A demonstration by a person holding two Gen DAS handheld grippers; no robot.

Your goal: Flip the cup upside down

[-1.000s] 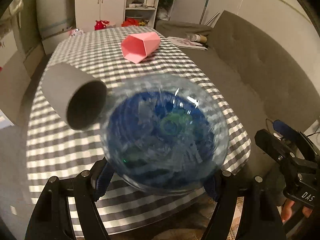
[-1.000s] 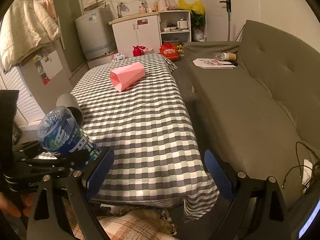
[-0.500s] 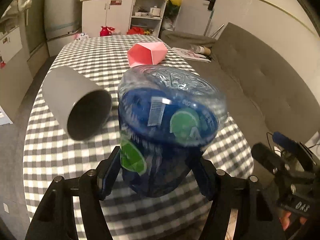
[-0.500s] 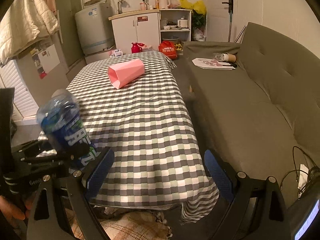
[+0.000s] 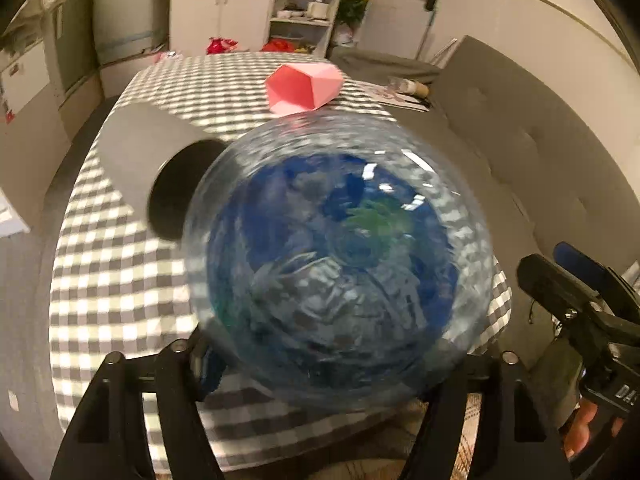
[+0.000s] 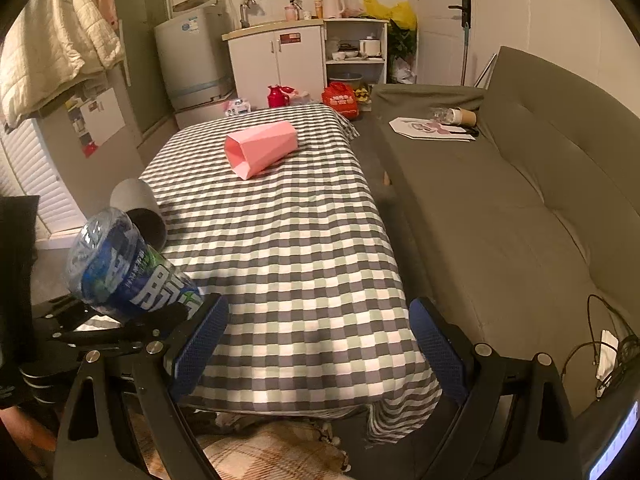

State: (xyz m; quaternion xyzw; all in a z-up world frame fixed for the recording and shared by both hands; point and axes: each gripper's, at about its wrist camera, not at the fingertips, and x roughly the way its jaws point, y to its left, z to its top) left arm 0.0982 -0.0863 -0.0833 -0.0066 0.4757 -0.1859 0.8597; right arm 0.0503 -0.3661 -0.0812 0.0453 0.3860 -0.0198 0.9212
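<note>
Clear cup with blue label (image 6: 120, 268) pinched in left tool (image 5: 332, 364), tilted with its base up, held off the desk's near-left corner. Grey cup (image 6: 138, 210) lies on its side just beyond; pink cup (image 6: 260, 148) lies toward the far end. Right tool (image 6: 316, 344) spread, holding nothing. Suggest: finish roll to vertical, lower mouth-down onto bare checked desk (image 6: 288, 264), clear of grey cup, before releasing.

A small, warmly lit room. A grey-and-white checked tablecloth (image 6: 288, 264) covers a table at centre frame. A grey-green sofa (image 6: 532, 208) fills the right side. At upper centre stands a white cabinet (image 6: 276, 64) with open shelves; a pale quilt (image 6: 52, 52) hangs at upper left.
</note>
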